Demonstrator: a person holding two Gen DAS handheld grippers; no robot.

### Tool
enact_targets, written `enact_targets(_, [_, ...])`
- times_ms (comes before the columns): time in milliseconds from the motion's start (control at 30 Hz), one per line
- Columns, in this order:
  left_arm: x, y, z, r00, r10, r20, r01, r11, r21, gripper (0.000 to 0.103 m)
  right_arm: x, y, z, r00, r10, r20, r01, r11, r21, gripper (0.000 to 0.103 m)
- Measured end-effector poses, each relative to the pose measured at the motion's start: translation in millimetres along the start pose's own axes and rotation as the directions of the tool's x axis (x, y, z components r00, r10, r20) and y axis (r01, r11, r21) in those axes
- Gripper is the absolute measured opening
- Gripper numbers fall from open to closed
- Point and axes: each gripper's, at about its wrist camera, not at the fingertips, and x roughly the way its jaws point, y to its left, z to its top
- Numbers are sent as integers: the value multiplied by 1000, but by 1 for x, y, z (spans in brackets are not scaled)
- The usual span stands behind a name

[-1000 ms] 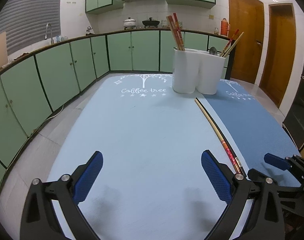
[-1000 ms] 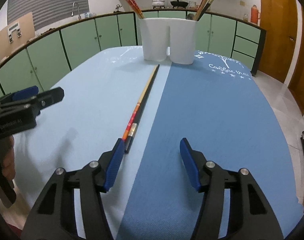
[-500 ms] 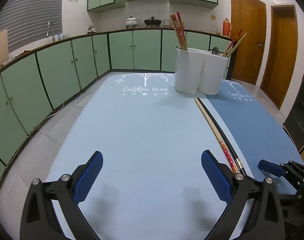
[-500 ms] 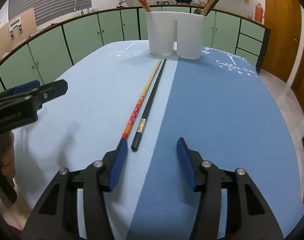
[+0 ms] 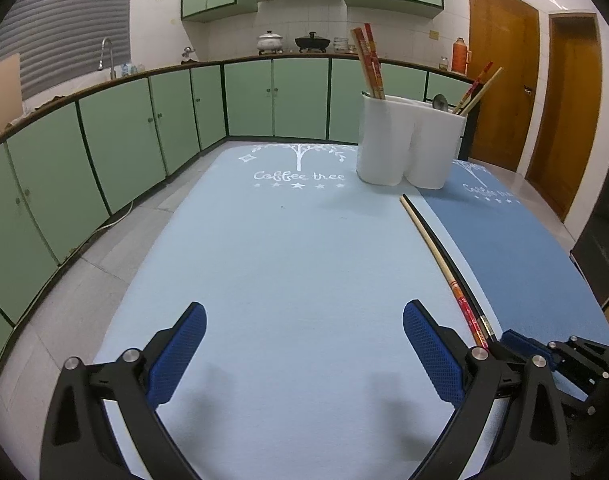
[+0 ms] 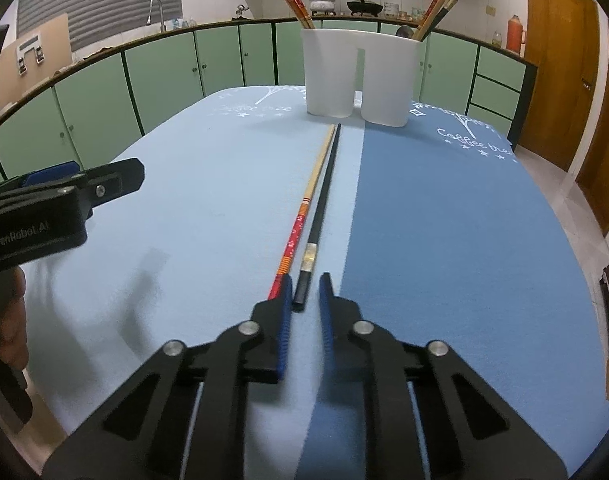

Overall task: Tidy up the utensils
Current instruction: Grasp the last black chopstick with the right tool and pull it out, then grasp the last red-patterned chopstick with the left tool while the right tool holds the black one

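Since the earlier frames the right gripper [image 6: 305, 286] has been brought forward and its jaws have been narrowed a great deal; only a small gap is left, and the near end of the black chopstick [image 6: 322, 200] is seen in that gap. Whether it is already pinched cannot be told. The left gripper [image 5: 304, 354] is kept spread wide, nothing is between its blue ribbed pads, and it has hardly been moved.

Just beside the black chopstick, on its left, the bamboo chopstick [image 6: 306, 204] with a red patterned end is laid, parallel and almost touching. Both thin, straight sticks point to the white holder [image 6: 358, 76], which stands beyond their far tips on the felt-like blue mat [image 6: 464, 220]. Several chopsticks are already stood in its smooth rounded compartments. These two are judged to remain.
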Motion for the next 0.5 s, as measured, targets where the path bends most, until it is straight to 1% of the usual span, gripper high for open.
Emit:
enact_targets(33, [0,-1,0,1000,-2,1,2,1000,2,97,0,0,0,1000,-1,1,1,1000,2,7])
enact_targets(233, [-1,-5,-2,1000,-11,1,11,1000,7,97,0,-8,1,1000,-5,8,5,999,50,6])
enact_targets(500, [-1,-16,-4,999,-35,-5,35,999,20,97,-4,-38,0,999,-53,3,52,989,140,6])
